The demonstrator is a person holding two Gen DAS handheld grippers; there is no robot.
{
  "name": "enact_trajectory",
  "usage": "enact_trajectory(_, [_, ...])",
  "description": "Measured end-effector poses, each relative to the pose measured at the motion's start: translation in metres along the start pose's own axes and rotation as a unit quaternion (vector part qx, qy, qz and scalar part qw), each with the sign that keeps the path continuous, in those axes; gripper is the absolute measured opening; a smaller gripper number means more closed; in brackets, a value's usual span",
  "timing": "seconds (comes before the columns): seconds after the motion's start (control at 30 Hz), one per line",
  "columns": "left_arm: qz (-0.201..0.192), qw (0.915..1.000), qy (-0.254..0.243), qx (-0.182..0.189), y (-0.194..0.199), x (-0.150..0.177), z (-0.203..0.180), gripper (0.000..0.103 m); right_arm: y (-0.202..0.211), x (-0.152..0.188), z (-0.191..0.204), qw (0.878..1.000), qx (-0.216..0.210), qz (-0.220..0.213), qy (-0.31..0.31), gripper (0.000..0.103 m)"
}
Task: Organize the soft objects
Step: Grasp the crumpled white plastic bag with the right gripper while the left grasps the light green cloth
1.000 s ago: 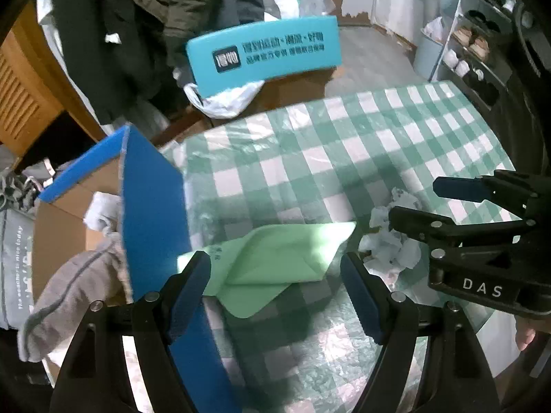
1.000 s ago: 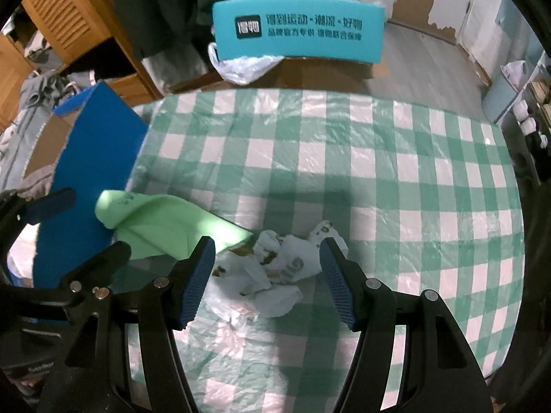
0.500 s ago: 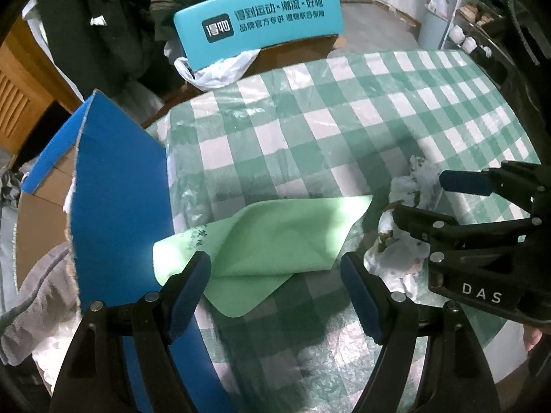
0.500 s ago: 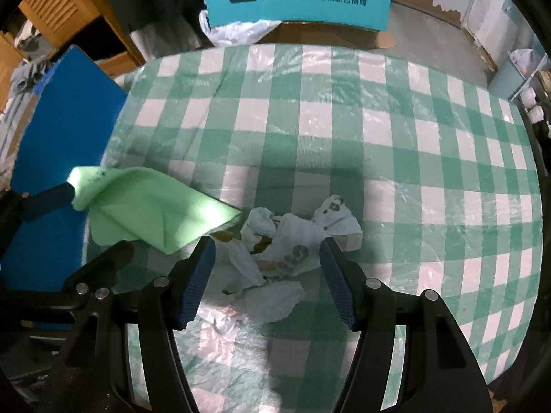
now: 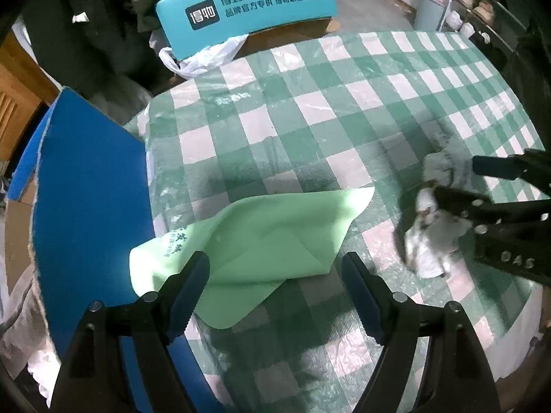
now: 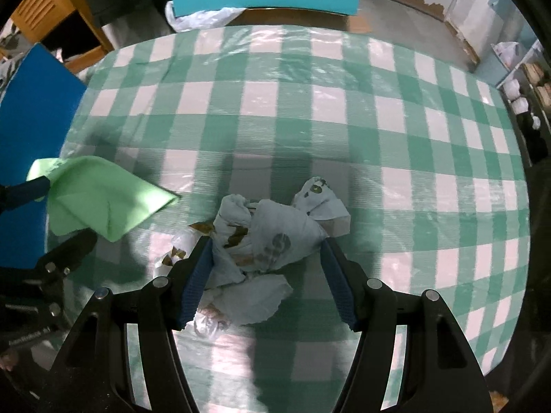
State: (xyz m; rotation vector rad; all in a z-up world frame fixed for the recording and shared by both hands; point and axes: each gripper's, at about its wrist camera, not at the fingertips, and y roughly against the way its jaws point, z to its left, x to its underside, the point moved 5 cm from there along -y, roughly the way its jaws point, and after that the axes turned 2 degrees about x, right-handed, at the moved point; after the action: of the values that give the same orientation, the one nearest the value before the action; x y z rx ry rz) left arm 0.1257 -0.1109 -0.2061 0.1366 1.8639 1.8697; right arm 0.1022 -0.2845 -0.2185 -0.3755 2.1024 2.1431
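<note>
A light green cloth (image 5: 261, 237) lies folded at the left edge of the green-checked table (image 5: 310, 120); it also shows in the right wrist view (image 6: 100, 199). My left gripper (image 5: 275, 278) is open, its fingers either side of the cloth's near edge. A crumpled white printed cloth (image 6: 272, 237) lies near the front of the table, also seen in the left wrist view (image 5: 434, 234). My right gripper (image 6: 265, 268) is open, its fingers straddling this bundle close to the table. The right gripper appears in the left wrist view (image 5: 482, 189).
A blue-flapped cardboard box (image 5: 86, 189) stands against the table's left edge. A teal chair back (image 5: 248, 0) with white lettering and a white plastic bag (image 5: 203, 55) stand beyond the far edge. Dark clothing hangs at the back left. Shelves stand at the far right.
Both grippers have moved forward over the table. The right gripper has lowered around the white bundle. The left gripper has come closer to the green cloth, away from the box.
</note>
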Motion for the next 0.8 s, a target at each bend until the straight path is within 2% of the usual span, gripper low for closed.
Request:
enact_trajectory(0.13, [0.011, 0.9999, 0.003, 0.011, -0.008, 0.001, -0.002, 0.081, 0.004, 0.004, -0.016, 1.0, 0.017, -0.001, -0.007, 0.065])
enact_trajectory(0.27, [0.017, 0.9995, 0.007, 0.026, -0.014, 0.0, -0.007, 0.088, 0.015, 0.002, -0.023, 1.0, -0.004, -0.015, -0.027, 0.065])
enact_trajectory(0.57, [0.023, 0.9996, -0.016, -0.005, -0.033, -0.003, -0.013, 0.088, 0.045, -0.001, -0.012, 0.998, -0.029, -0.043, -0.028, 0.065])
enact_trajectory(0.8, [0.019, 0.9995, -0.02, -0.013, -0.043, -0.009, -0.01, 0.088, 0.046, 0.003, -0.014, 0.998, -0.037, -0.044, -0.031, 0.065])
